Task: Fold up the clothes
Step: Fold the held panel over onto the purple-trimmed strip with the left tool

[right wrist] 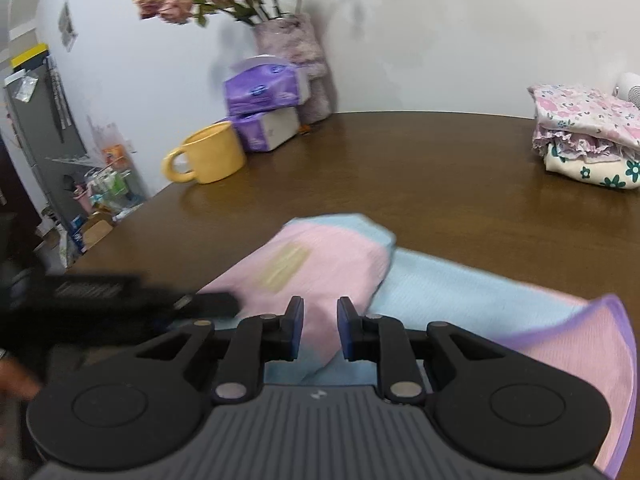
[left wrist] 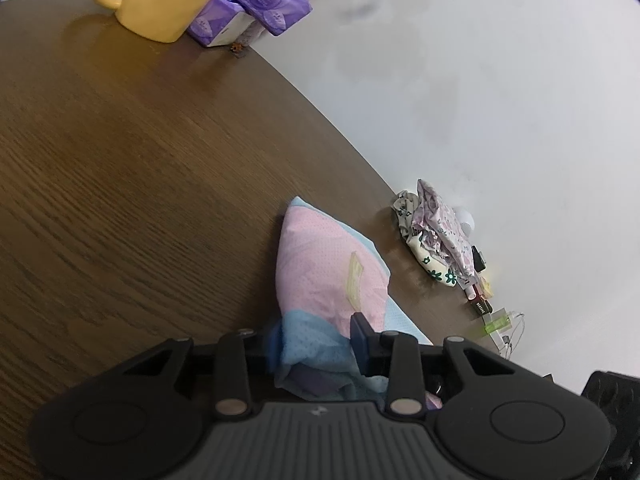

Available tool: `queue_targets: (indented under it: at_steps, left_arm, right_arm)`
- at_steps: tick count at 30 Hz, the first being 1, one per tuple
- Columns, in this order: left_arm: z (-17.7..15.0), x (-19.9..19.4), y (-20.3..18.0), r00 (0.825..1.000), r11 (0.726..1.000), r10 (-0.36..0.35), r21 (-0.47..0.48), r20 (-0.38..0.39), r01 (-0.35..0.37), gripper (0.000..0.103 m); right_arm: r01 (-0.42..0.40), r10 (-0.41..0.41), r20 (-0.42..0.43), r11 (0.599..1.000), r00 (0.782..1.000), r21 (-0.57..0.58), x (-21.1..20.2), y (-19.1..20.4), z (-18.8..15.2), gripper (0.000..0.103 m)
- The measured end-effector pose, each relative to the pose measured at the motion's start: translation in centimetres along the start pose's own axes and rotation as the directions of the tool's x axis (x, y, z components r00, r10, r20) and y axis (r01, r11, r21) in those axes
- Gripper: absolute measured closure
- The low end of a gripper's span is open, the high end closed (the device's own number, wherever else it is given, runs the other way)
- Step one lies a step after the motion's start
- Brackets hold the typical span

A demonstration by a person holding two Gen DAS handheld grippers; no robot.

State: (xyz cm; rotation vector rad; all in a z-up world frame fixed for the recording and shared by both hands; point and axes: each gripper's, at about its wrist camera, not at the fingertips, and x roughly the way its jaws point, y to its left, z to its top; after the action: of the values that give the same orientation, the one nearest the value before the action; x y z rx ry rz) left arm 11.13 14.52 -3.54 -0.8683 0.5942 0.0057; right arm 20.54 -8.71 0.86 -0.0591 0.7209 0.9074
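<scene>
my left gripper [left wrist: 316,346] has its jaws clamped on the pink-and-blue garment [left wrist: 320,268]; my right gripper [right wrist: 319,330] hovers over it, jaws narrowly parted, on the table [left wrist: 120,168].

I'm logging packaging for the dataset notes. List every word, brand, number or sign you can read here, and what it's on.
No text here can be read with confidence.
Purple tissue packs: a blue oval brand logo and white print, too blurred to read.
Small dark box at the table edge: pale lettering, too small to read.
Garment: a yellowish label, no legible text.
Yellow mug: no markings visible.
</scene>
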Motion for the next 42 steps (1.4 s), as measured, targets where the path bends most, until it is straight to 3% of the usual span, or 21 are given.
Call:
queue_targets:
  at_steps: [5, 7, 15, 19, 25, 29, 30, 32, 35, 39, 41, 42]
  left_arm:
    - [-0.1, -0.1, 0.0, 1.0, 1.0, 0.0, 0.004, -0.002, 0.0, 0.071]
    - [-0.1, -0.1, 0.0, 1.0, 1.0, 0.0, 0.001, 0.0, 0.0, 0.071]
    - [-0.4, 0.1, 0.0, 1.0, 0.999, -0.002, -0.033, 0.023, 0.002, 0.069]
    - [-0.8, 0.4, -0.2, 0.998, 0.999, 0.045, -0.028, 0.042, -0.044, 0.093]
    - [-1.0, -0.2, -3.3, 0.99, 0.982, 0.085, 0.159, 0.113, -0.103, 0.097]
    - [-1.5, 0.0, -6.1, 0.976, 0.921, 0.149, 0.338, 0.161, -0.196, 0.097]
    - [-1.6, 0.1, -6.9, 0.971, 0.895, 0.165, 0.387, 0.175, -0.222, 0.097]
    - [-2.3, 0.6, -9.2, 0.955, 0.793, 0.2, 0.536, 0.218, -0.288, 0.097]
    - [-5.4, 2.0, -12.5, 0.935, 0.576, 0.219, 0.736, 0.278, -0.354, 0.097]
    - [-9.5, 3.9, -16.7, 0.908, 0.215, 0.216, 0.89, 0.358, -0.402, 0.097]
    - [-11.8, 5.1, -17.6, 0.911, 0.117, 0.219, 0.918, 0.349, -0.379, 0.097]
    - [-12.7, 5.6, -17.9, 0.913, 0.087, 0.223, 0.925, 0.343, -0.369, 0.097]
  right_arm:
    - [0.018, -0.02, -0.052, 0.999, 0.998, -0.051, 0.8, 1.8, -1.2, 0.084]
    - [0.009, -0.01, -0.024, 0.999, 1.0, -0.045, 0.1, 2.1, -1.2, 0.084]
    - [0.017, -0.02, -0.045, 0.998, 0.999, -0.064, 0.8, 2.6, -1.9, 0.084]
    - [0.01, -0.011, -0.036, 0.999, 0.999, -0.052, 0.8, 2.5, -2.0, 0.084]
    - [-0.026, 0.026, -0.011, 1.0, 1.0, -0.009, 0.7, 2.0, -2.2, 0.084]
    - [-0.056, 0.056, 0.012, 0.998, 0.998, 0.015, 0.0, 1.5, -2.3, 0.083]
    - [-0.06, 0.06, 0.021, 0.998, 0.998, 0.016, -0.4, 1.4, -2.3, 0.083]
    - [-0.06, 0.059, 0.039, 0.998, 0.998, 0.021, -1.2, 0.9, -2.3, 0.083]
    - [-0.034, 0.03, 0.075, 0.998, 0.997, 0.045, -3.0, -0.7, -2.4, 0.083]
    - [0.025, -0.039, 0.125, 0.993, 0.991, 0.114, -5.5, -3.9, -3.0, 0.083]
    - [0.053, -0.073, 0.136, 0.988, 0.988, 0.143, -6.5, -5.4, -3.4, 0.083]
    - [0.066, -0.089, 0.139, 0.986, 0.986, 0.156, -6.9, -6.1, -3.6, 0.083]
